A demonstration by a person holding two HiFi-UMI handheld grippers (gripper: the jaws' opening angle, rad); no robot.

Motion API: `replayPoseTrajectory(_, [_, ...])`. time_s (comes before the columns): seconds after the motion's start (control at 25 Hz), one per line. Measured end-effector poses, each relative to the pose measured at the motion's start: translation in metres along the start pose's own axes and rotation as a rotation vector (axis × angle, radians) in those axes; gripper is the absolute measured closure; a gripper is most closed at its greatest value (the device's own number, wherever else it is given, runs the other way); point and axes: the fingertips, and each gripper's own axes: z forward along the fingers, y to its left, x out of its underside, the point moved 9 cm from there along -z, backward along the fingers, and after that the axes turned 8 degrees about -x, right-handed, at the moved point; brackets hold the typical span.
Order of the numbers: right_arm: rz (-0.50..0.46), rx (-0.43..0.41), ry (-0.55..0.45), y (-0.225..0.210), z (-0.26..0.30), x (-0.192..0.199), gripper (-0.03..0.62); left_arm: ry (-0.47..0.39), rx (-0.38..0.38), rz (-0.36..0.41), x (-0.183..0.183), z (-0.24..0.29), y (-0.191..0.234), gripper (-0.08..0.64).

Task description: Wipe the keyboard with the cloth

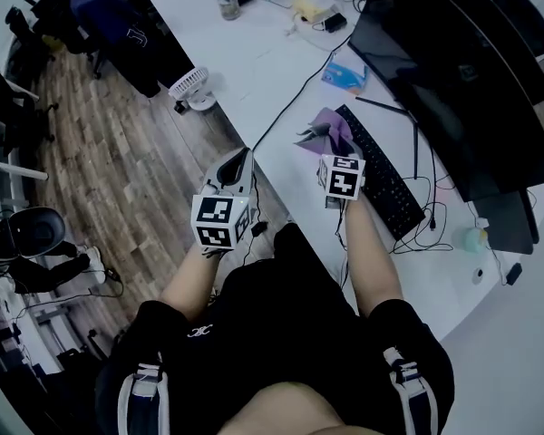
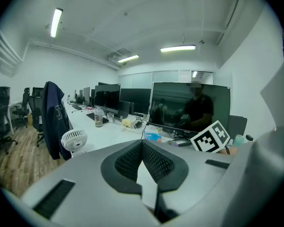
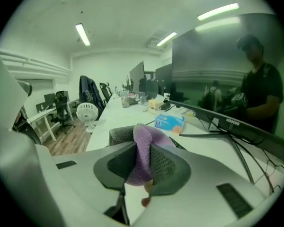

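Right gripper (image 1: 332,149): jaws clamped on a bunched purple cloth (image 3: 143,148), which stands up between them. The cloth sits at one end of the black keyboard (image 1: 383,178) on the white desk (image 1: 254,71); contact with the keys cannot be confirmed. Left gripper (image 2: 142,144): jaws together, holding nothing, positioned well apart from the keyboard, off the desk edge.

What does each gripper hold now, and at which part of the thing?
The right gripper pinches the purple fuzzy cloth at a bunched fold, with the rest sticking out past the jaws. The left gripper is shut and holds nothing.
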Motion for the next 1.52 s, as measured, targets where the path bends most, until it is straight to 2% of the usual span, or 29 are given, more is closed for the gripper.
replayPoseTrajectory(0.2, [-0.018, 0.063, -0.187, 0.011, -0.08, -0.025, 0.495, -0.039, 0.024, -0.007, -0.001, -0.021, -0.015, 0.546])
replayPoseTrajectory(0.4, [-0.053, 0.128, -0.362, 0.026, -0.166, -0.033, 0.495, -0.092, 0.057, -0.014, -0.004, -0.05, -0.032, 0.546])
replayPoseTrajectory(0.6, [-0.076, 0.153, -0.466, 0.049, -0.233, -0.026, 0.499, -0.138, 0.081, -0.021, -0.006, -0.076, -0.041, 0.546])
replayPoseTrajectory(0.8, [-0.078, 0.177, -0.516, 0.063, -0.273, -0.014, 0.499, -0.165, 0.109, -0.015, -0.006, -0.095, -0.05, 0.546])
replayPoseTrajectory(0.96, [-0.084, 0.161, -0.539, 0.075, -0.288, -0.005, 0.498, -0.175, 0.122, -0.012, -0.006, -0.107, -0.053, 0.546])
replayPoseTrajectory(1.24, [-0.071, 0.147, -0.548, 0.085, -0.295, 0.003, 0.498, -0.179, 0.138, 0.0, -0.003, -0.12, -0.053, 0.546])
replayPoseTrajectory(1.52, [-0.051, 0.114, -0.551, 0.094, -0.29, 0.003, 0.497, -0.188, 0.116, 0.0, 0.001, -0.125, -0.044, 0.546])
